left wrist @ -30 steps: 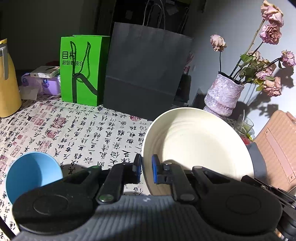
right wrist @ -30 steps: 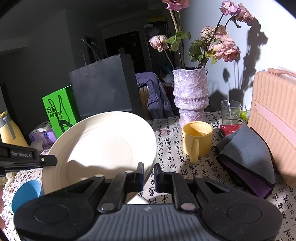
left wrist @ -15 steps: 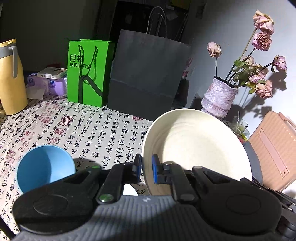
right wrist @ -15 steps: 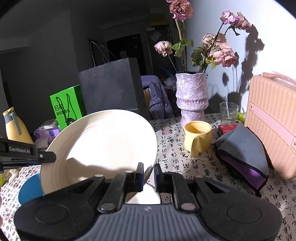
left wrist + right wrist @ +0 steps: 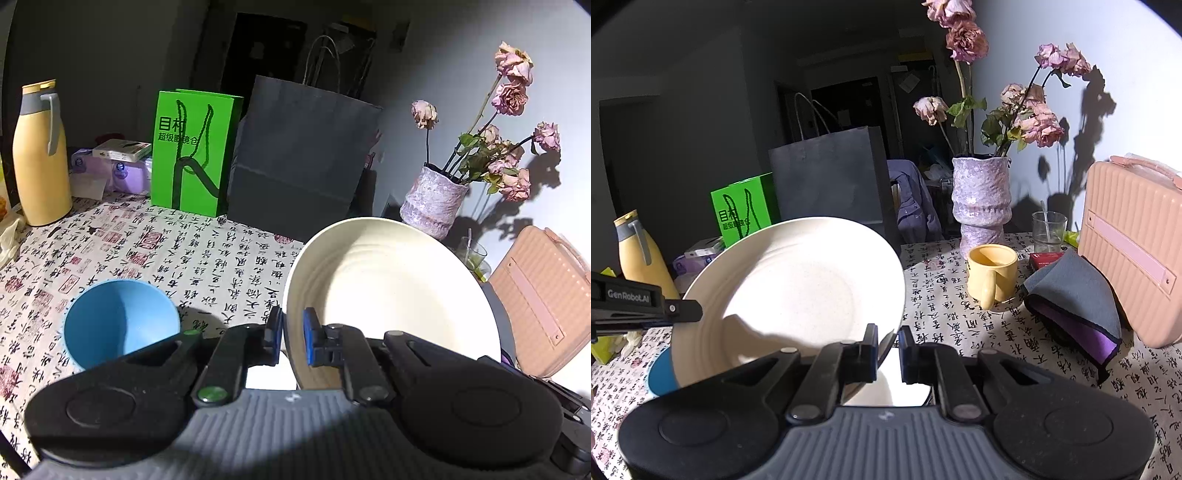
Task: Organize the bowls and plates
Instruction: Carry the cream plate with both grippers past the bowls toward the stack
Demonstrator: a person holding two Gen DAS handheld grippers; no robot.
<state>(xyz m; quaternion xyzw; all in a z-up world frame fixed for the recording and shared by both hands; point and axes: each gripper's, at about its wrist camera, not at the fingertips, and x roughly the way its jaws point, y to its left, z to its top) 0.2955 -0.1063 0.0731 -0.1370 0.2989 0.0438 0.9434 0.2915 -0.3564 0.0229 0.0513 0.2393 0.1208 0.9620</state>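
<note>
A large cream plate [image 5: 388, 295] hangs tilted above the table, held at two sides. My left gripper [image 5: 293, 341] is shut on its left rim. My right gripper [image 5: 888, 350] is shut on the right rim of the same plate [image 5: 790, 295]. The left gripper's body [image 5: 646, 306] shows at the plate's far side in the right wrist view. A blue bowl [image 5: 118, 325] stands on the patterned tablecloth to the left, partly behind the plate [image 5: 659, 376] in the right wrist view. A white dish [image 5: 905, 384] lies on the table under the plate, mostly hidden.
A yellow mug [image 5: 991, 277], a grey and purple cloth [image 5: 1075, 306], a glass [image 5: 1049, 230] and a pink case [image 5: 1134, 251] fill the right side. A vase of dried roses [image 5: 982, 206], a dark paper bag [image 5: 299, 155], a green bag [image 5: 195, 151] and a yellow flask [image 5: 40, 155] line the back.
Both grippers have carried the plate together back from the bags and the vase, which now look smaller. The blue bowl has come further into the left wrist view. Both grips are unchanged.
</note>
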